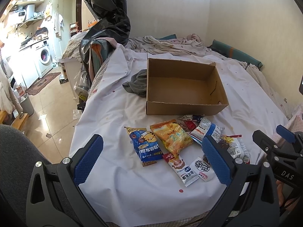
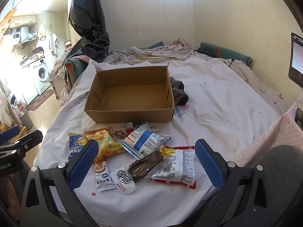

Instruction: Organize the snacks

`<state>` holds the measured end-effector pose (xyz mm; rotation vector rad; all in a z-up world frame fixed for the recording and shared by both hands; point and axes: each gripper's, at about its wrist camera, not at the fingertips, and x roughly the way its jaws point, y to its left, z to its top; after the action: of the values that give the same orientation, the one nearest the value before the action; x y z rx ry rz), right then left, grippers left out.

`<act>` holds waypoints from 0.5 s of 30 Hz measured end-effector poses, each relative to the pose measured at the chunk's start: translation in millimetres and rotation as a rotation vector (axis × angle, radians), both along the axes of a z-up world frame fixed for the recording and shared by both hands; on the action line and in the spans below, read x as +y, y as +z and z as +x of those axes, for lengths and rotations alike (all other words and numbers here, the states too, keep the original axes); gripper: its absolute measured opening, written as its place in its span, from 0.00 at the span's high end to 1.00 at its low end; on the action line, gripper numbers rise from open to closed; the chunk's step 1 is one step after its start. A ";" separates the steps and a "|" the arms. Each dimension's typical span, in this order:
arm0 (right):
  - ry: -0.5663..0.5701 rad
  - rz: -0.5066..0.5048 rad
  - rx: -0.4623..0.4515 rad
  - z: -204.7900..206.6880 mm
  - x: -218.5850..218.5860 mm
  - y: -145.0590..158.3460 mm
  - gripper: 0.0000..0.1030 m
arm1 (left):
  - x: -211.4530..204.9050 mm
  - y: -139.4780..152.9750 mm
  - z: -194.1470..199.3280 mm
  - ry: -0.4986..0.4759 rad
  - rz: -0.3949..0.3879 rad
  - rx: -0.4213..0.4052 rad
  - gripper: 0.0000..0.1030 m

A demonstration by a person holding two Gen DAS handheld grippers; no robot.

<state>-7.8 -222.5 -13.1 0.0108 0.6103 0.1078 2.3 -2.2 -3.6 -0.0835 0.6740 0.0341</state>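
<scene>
An empty cardboard box [image 1: 184, 87] [image 2: 130, 94] stands on the white bedsheet. In front of it lies a heap of snack packs: a blue bag [image 1: 144, 143] [image 2: 75, 145], an orange bag [image 1: 172, 136] [image 2: 108, 143], a white-and-blue pack [image 1: 205, 130] [image 2: 145, 141], a small sachet [image 1: 181, 170] [image 2: 102, 174], a round white pack [image 1: 202, 170] [image 2: 123, 181], a brown dark snack [image 2: 145, 165] and a red-edged pack [image 2: 178, 166]. My left gripper [image 1: 153, 160] is open above the near packs. My right gripper [image 2: 147, 162] is open over the heap, holding nothing.
A dark grey cloth [image 1: 137, 83] [image 2: 179, 92] lies beside the box. Crumpled bedding [image 1: 170, 43] and a green pillow [image 2: 225, 53] sit at the far wall. A black plastic sheet [image 1: 108, 19] hangs left. The bed edge drops to a tiled floor [image 1: 51, 109] with a bin [image 1: 26, 104].
</scene>
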 end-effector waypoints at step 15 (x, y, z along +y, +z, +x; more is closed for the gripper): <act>0.001 -0.002 0.001 1.0 1.1 -1.7 0.00 | -0.3 -0.3 -0.3 -0.001 0.001 0.002 0.00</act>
<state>-6.8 -221.4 -14.8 0.0087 0.6116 0.1078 2.1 -2.5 -3.9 -0.0823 0.6756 0.0339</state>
